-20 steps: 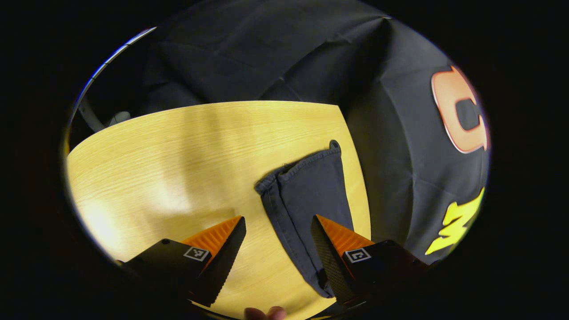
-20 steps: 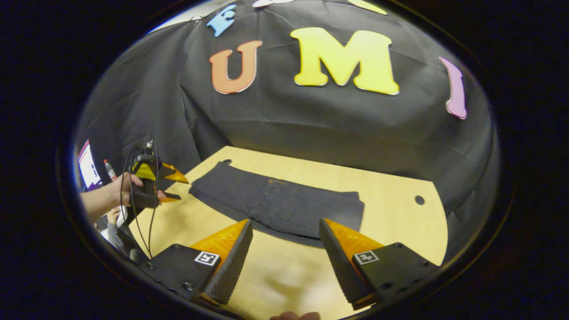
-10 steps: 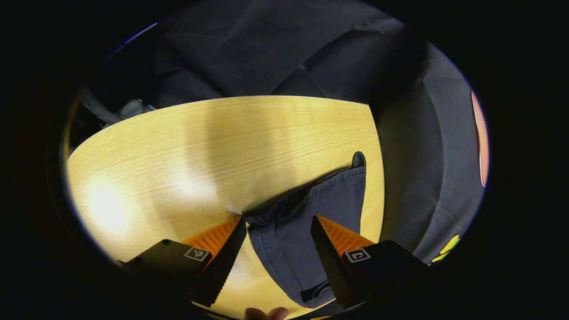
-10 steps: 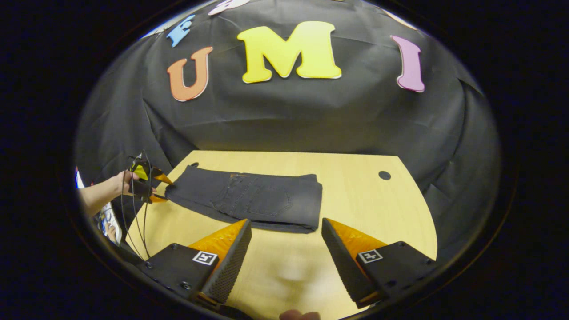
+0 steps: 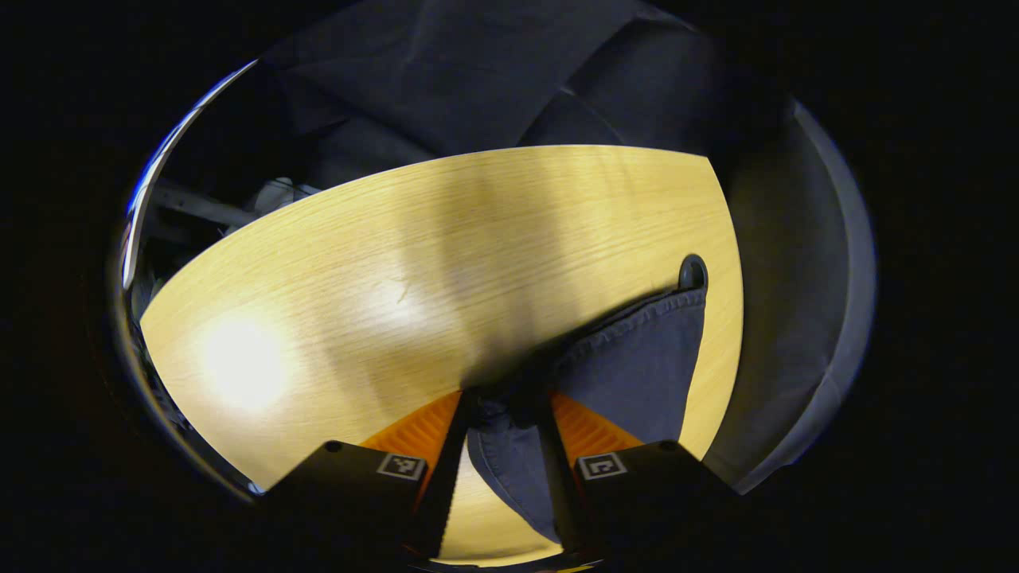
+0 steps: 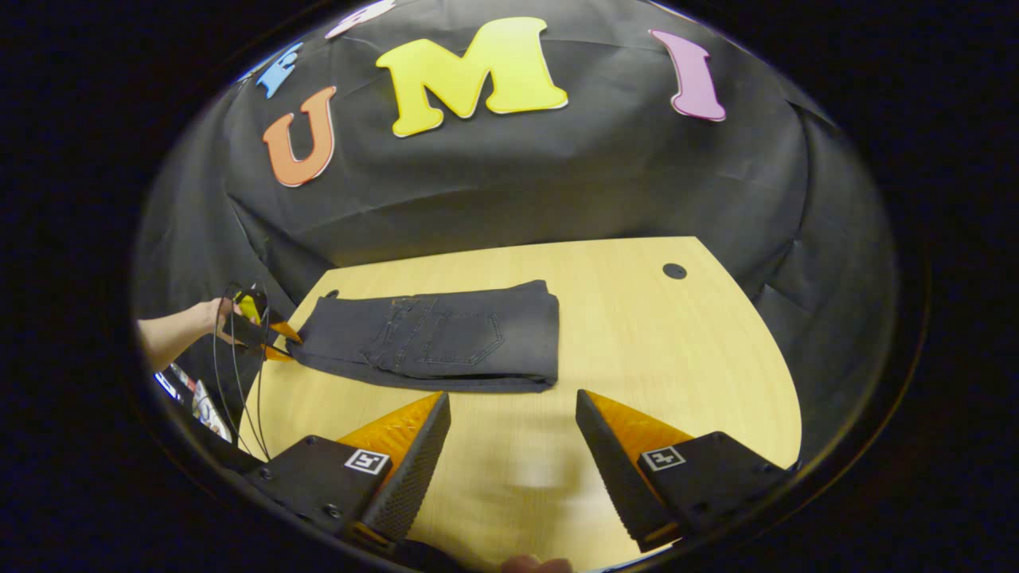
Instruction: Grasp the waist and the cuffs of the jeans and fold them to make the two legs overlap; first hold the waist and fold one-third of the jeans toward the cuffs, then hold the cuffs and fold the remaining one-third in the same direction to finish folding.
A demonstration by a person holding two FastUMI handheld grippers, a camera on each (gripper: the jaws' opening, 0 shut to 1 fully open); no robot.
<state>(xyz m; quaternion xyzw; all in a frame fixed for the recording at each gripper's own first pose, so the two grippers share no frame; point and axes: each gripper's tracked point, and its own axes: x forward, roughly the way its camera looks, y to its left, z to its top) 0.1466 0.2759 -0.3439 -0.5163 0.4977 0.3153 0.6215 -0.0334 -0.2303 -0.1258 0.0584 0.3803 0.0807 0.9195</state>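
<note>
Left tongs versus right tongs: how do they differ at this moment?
The left tongs are nearly closed with the jeans' cuff end bunched between their fingers; the right tongs are spread wide and hold nothing. The left tongs sit at the jeans, whereas the right tongs hang over bare table, short of the folded edge. Both point across the same table.

Jeans: one pair [image 6: 434, 342], lying folded on the desk.
Desks: one [image 6: 677, 358].
Desk holes: two, one at the far right corner [image 6: 674, 270], one at the far left corner [image 6: 331, 294].
Grippers: two, left gripper [image 5: 503, 414], right gripper [image 6: 509, 414].
Hands: one [image 6: 208, 318].
</note>
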